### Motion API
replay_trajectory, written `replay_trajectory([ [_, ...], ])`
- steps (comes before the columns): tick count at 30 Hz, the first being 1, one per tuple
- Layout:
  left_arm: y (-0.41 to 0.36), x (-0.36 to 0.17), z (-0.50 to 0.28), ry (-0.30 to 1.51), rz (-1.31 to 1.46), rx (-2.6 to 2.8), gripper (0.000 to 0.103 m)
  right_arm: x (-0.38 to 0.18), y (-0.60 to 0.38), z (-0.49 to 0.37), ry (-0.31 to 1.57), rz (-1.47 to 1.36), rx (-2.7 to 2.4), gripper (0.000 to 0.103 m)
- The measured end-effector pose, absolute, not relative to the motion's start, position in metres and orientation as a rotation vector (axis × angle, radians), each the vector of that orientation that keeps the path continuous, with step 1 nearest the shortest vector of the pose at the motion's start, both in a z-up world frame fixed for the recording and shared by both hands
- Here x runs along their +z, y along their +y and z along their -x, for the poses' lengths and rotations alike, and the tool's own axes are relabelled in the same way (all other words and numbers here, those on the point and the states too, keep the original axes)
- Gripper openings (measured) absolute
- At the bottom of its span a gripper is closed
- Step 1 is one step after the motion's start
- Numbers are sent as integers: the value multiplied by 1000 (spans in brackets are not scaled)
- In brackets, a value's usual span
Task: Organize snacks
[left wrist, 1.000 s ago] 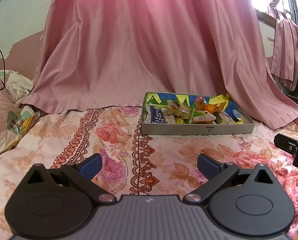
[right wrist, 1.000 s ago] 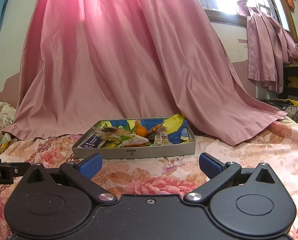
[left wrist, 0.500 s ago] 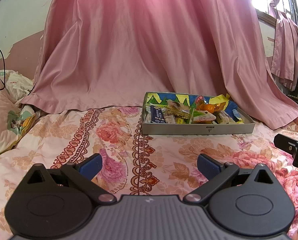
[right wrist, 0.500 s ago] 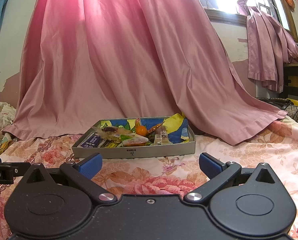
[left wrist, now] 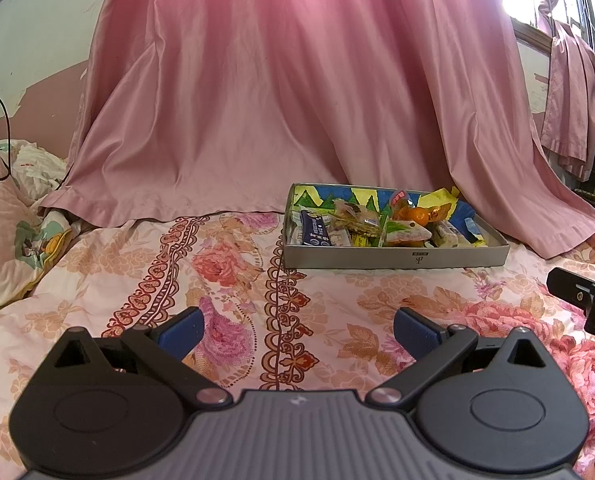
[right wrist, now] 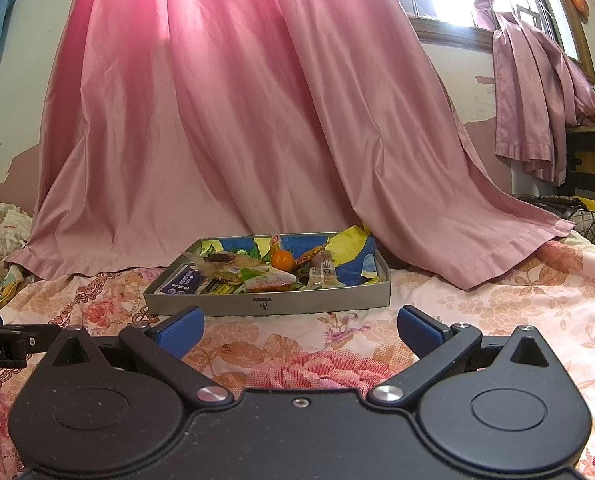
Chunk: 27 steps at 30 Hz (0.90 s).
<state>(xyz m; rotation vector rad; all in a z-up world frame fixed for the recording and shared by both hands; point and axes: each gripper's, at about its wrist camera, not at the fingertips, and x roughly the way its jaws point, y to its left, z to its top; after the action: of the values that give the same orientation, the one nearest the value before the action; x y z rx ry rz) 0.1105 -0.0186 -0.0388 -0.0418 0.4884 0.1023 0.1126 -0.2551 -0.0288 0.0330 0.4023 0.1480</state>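
A shallow grey box (left wrist: 397, 258) (right wrist: 269, 304) lies on the floral bedspread and holds several snack packets. Among them are a dark blue packet (left wrist: 315, 233) (right wrist: 183, 282), a small orange fruit (left wrist: 417, 214) (right wrist: 282, 260) and a green-and-pink packet (left wrist: 407, 234) (right wrist: 271, 281). My left gripper (left wrist: 297, 332) is open and empty, low over the bedspread, short of the box and to its left. My right gripper (right wrist: 299, 330) is open and empty, just in front of the box's near wall. The right gripper's body shows at the right edge of the left wrist view (left wrist: 585, 294).
A pink curtain (left wrist: 277, 100) (right wrist: 237, 120) drapes down onto the bed right behind the box. Pillows (left wrist: 9, 232) lie at the left. A window and a second curtain (right wrist: 537, 92) are at the right, with a dark cabinet (right wrist: 593, 156) below.
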Motion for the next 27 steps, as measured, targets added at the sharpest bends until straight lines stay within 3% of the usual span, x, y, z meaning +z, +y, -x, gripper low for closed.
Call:
replay_trajectory([
  [27, -18, -35, -116, 540, 22, 117, 103, -32, -253, -111, 412, -18, 154, 102],
])
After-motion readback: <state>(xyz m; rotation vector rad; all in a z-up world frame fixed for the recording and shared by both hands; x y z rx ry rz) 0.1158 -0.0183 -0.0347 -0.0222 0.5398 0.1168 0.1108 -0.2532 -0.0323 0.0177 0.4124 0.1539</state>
